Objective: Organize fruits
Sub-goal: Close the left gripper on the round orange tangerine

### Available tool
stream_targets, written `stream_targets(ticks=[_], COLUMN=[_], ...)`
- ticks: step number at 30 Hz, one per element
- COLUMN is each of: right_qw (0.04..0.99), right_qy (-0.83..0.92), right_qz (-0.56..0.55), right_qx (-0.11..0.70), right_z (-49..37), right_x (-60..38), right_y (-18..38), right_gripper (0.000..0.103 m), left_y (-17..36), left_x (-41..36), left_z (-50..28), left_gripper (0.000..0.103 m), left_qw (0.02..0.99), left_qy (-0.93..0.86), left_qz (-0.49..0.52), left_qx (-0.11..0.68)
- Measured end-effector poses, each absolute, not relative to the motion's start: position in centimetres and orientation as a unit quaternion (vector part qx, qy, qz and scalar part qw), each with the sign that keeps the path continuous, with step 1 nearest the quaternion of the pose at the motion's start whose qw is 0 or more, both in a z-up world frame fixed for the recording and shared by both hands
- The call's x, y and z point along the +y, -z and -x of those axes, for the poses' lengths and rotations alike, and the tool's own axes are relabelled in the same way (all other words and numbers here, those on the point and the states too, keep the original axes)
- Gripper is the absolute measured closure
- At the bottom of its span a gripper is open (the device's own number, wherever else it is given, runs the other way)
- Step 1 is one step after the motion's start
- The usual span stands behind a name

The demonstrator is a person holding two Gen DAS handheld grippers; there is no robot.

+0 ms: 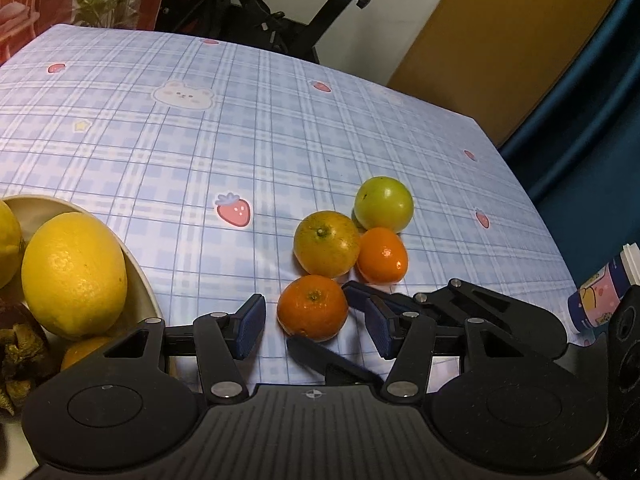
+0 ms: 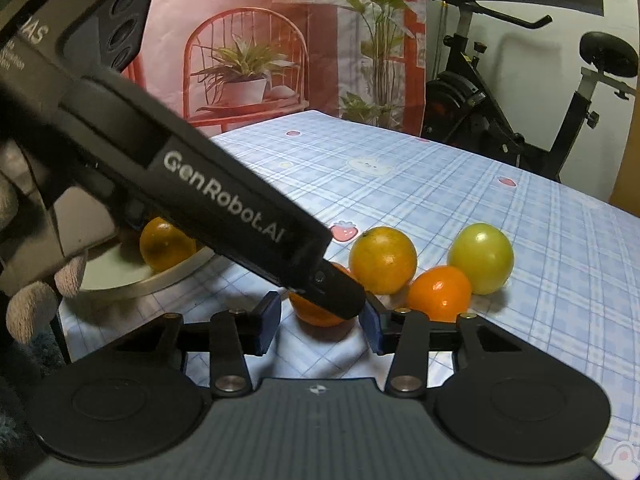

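A table under a blue checked cloth [image 1: 280, 128] with strawberries and a bear printed on it filled most of the room in front of me. At its near left edge, well apart from the loose fruit, sat a pale bowl [image 1: 138, 280] holding a big lemon [image 1: 74, 274] and other fruit. Out on the cloth, four pieces huddled touching one another: a yellow-orange orange [image 1: 326, 244] in the middle, a green fruit [image 1: 384, 203] just behind it, a small bright tangerine [image 1: 382, 255] to its right, and a darker tangerine [image 1: 313, 307] nearest me. The left claw [image 1: 316, 326] stood partly open around that nearest tangerine, its blue pads not touching it. The right claw [image 2: 320, 322] also stood partly open by the same tangerine, gripping nothing.
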State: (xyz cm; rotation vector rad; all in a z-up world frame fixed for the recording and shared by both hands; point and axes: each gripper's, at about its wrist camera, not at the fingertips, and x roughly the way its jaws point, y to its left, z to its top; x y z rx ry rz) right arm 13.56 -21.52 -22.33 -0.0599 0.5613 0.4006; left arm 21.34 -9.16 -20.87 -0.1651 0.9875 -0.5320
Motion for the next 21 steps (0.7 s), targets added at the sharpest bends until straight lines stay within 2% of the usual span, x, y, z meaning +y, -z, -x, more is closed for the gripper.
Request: stream_targets(ticks=[1, 2, 5, 13, 21], right_qw=[0.941, 0.941, 0.940, 0.938, 0.942], right_qy=[-0.195, -0.195, -0.195, -0.204, -0.213], right_qz=[0.027, 0.026, 0.030, 0.033, 0.031], right_qx=[0.275, 0.275, 0.280, 0.279, 0.256], right_z=[-13.7, -13.8, -14.0, -13.9, -13.0], right_x=[-21.6, -21.6, -21.5, -21.5, -20.6], right_y=[22.3, 22.3, 22.4, 22.3, 20.2], right_gripper=[0.057, 0.057, 0.060, 0.061, 0.061], left_y=[20.9, 20.9, 21.0, 20.8, 18.0], left_x=[-9.2, -9.1, -8.9, -8.4, -7.1], left_z=[-21.3, -21.3, -21.1, -20.5, -18.7], left_gripper=[0.058, 0.062, 0.061, 0.062, 0.061], left_qw=[0.844, 0.844, 0.845, 0.848, 0.860], left_qy=[0.253, 0.252, 0.250, 0.249, 0.250], left_qz=[0.079, 0.078, 0.088, 0.094, 0.070], left_qx=[0.467, 0.467, 0.463, 0.458, 0.439])
